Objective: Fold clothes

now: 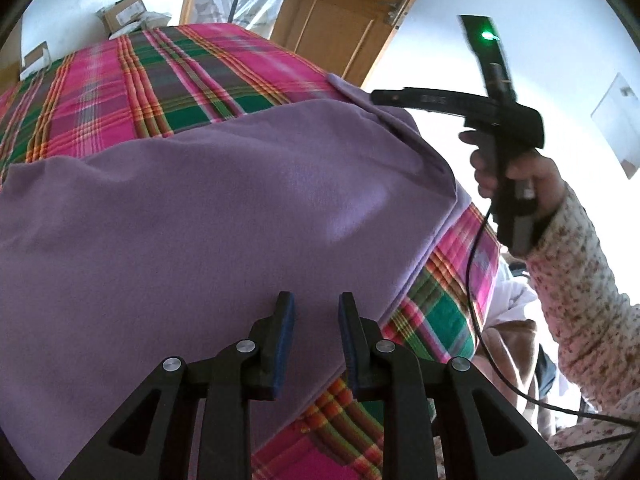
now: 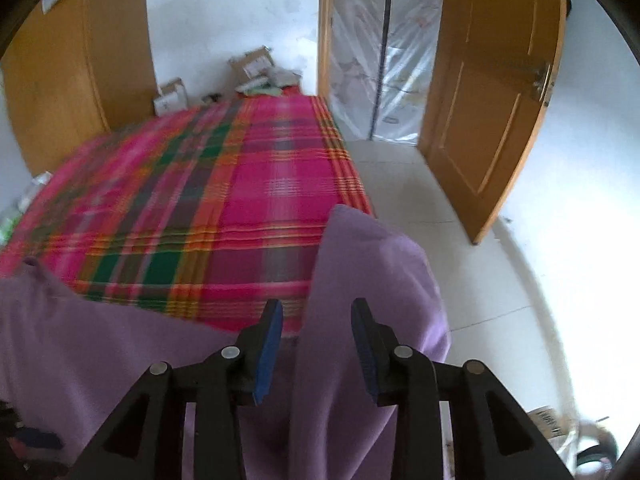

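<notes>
Big bed w/ a plaid sheet (image 1: pixel 120 80), pink/green/orange, fills most of the room; the stripes run lengthwise toward the far wall. Wooden door (image 2: pixel 492 112) stands open on the right, plastic-draped doorway (image 2: pixel 380 48) beside it, cardboard boxes (image 2: pixel 252 62) stacked at the bed's far end, white tile floor (image 2: pixel 460 280) along the side.

Purple garment (image 1: pixel 200 208) lies spread over the near part of the bed, at the right edge. Its long axis runs across the bed, side to side, w/ the far edge roughly straight against the plaid. The right end is lifted: a corner points up and away toward the door, and in the right wrist view that raised flap (image 2: pixel 368 280) stands up as a tall fold at the bed's edge.

Right gripper (image 1: pixel 384 98) is seen side-on from the left cam, held by a hand in a floral sleeve (image 1: pixel 580 280); its tip is at the raised corner. From its own cam the jaws are well apart, cloth between them but pads not visibly touching it, so no grip I can confirm.

Left gripper (image 1: pixel 316 336) hovers over the garment's near edge, jaws apart, moderate gap, nothing pinched.
</notes>
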{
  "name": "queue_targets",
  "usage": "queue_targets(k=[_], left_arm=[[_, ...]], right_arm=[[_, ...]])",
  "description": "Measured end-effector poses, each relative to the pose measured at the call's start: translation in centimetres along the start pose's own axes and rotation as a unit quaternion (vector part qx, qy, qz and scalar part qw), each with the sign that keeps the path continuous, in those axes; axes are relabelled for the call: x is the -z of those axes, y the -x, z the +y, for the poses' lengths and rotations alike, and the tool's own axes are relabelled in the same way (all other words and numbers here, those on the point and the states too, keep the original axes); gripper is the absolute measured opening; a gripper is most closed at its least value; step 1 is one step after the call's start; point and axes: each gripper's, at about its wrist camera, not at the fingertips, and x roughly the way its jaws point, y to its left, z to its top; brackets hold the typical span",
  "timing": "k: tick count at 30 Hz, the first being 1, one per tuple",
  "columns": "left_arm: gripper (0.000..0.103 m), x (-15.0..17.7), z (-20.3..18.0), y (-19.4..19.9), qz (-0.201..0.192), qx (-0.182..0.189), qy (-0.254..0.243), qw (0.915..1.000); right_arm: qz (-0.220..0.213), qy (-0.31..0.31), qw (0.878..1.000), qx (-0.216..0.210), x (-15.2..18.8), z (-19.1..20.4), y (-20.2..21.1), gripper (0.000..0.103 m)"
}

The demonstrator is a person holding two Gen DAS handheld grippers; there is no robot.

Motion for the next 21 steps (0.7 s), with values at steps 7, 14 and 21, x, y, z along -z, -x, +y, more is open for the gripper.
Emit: queue_targets(k=[7, 14, 21], left_arm=[[0.024, -0.6, 0.2, -0.4, -0.004, 0.01, 0.009, 0.9999], [0.024, -0.8, 0.1, -0.5, -0.007, 0.005, 0.012, 0.9999], [0.024, -0.8, -0.2, -0.6, -0.007, -0.009, 0.009, 0.9999]], right_arm=[[0.05, 0.043, 0.996, 0.067, -1.0, 1.5, -3.3, 0.036], [0.049, 0.015, 0.996, 0.068, -1.2, 0.4, -3.1, 0.005], [-0.009, -0.052, 0.998, 0.041, -0.8, -3.1, 0.8, 0.005]])
